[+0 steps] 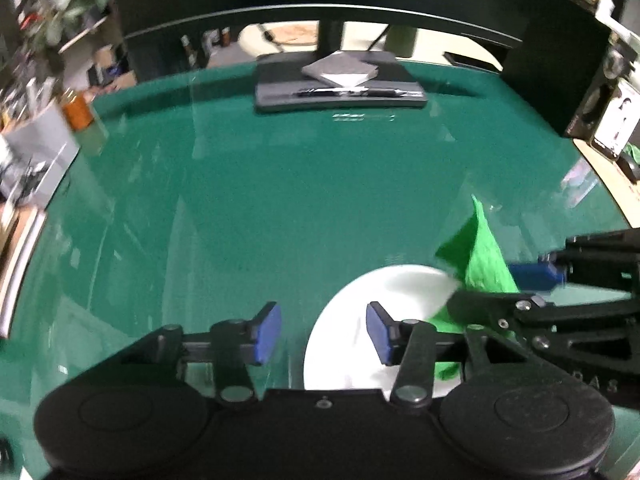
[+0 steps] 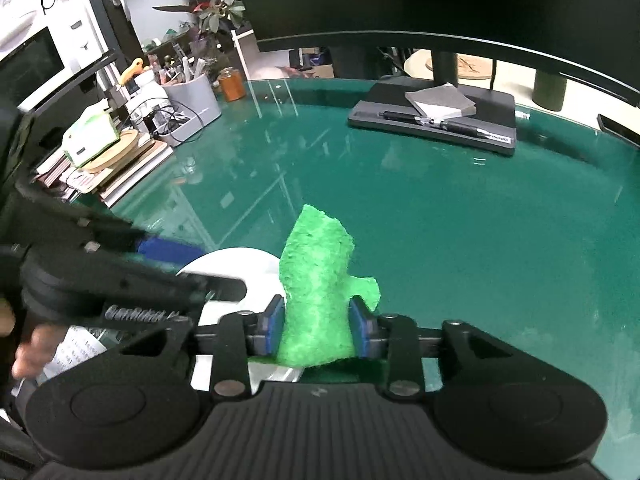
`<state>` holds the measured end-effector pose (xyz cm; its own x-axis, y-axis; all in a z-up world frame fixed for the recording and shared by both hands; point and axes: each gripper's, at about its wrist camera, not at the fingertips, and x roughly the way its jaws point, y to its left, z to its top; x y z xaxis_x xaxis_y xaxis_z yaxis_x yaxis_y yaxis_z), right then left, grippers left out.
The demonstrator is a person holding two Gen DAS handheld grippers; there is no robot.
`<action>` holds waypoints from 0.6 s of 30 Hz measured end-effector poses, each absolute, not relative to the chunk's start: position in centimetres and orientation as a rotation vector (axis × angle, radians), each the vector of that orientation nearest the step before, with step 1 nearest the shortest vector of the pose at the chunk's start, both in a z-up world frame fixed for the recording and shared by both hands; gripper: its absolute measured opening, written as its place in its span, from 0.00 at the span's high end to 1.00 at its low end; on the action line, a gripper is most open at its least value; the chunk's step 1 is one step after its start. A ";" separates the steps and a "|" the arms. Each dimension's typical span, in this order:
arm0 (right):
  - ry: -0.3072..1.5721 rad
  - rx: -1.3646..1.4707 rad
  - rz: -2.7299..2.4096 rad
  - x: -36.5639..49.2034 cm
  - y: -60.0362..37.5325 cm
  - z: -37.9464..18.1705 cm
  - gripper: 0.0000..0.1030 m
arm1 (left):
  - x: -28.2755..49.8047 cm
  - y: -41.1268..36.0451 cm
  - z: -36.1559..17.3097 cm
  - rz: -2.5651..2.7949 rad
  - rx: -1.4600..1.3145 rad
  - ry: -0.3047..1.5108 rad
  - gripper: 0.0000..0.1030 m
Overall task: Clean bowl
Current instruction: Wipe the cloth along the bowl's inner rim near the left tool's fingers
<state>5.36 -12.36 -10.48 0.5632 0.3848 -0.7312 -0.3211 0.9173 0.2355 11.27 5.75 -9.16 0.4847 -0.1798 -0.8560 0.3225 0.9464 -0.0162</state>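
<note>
right gripper (image 2: 316,326): jaws clamped on a green cloth (image 2: 316,280), blue pads pressed against its bunched middle. cloth stands up out of the jaws, ragged top edge tilted a little right, a flap hanging out on the right side.

left gripper (image 1: 324,328): jaws apart, nothing pressed between the pads. the left rim of the bowl (image 1: 360,320) lies in the gap; right pad sits over the bowl's inside, left pad over bare tabletop. whether either pad touches the rim, cannot tell.

bowl: white, on the green tabletop (image 1: 280,200), close under both grippers. in the left wrist view the cloth's lower end lies over the bowl's right side, with the right gripper coming in from the right edge. in the right wrist view the bowl shows just left of the cloth, partly hidden behind the left gripper's black arm.

a hand (image 2: 28,344) shows at the lower left of the right wrist view, blurred.

far side of tabletop: dark monitor base (image 2: 436,120) with a pen (image 2: 440,122) and a grey pad (image 2: 440,100) on it. left edge: orange jar (image 2: 232,84), grey organiser (image 2: 192,108), stacked books (image 2: 108,176), tissue box (image 2: 92,136).
</note>
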 end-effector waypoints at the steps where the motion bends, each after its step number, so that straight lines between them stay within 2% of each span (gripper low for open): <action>1: 0.880 0.079 0.417 5.4 -12.3 -10.5 0.80 | 11.4 5.5 -9.3 -0.314 0.166 1.021 0.74; 5: 0.868 0.068 0.379 5.5 -12.3 -10.7 0.81 | 11.3 5.7 -9.6 -0.310 0.146 1.025 0.83; 10: 0.882 0.071 0.384 4.3 -12.8 -10.7 0.79 | 10.9 5.8 -9.8 -0.294 0.126 1.019 0.82; 12: 0.894 0.072 0.390 3.8 -12.7 -10.5 0.74 | 10.8 5.7 -9.8 -0.289 0.126 1.017 0.82; 18: 0.882 0.059 0.347 5.0 -12.7 -10.4 0.73 | 10.2 5.8 -10.0 -0.275 0.123 1.029 0.82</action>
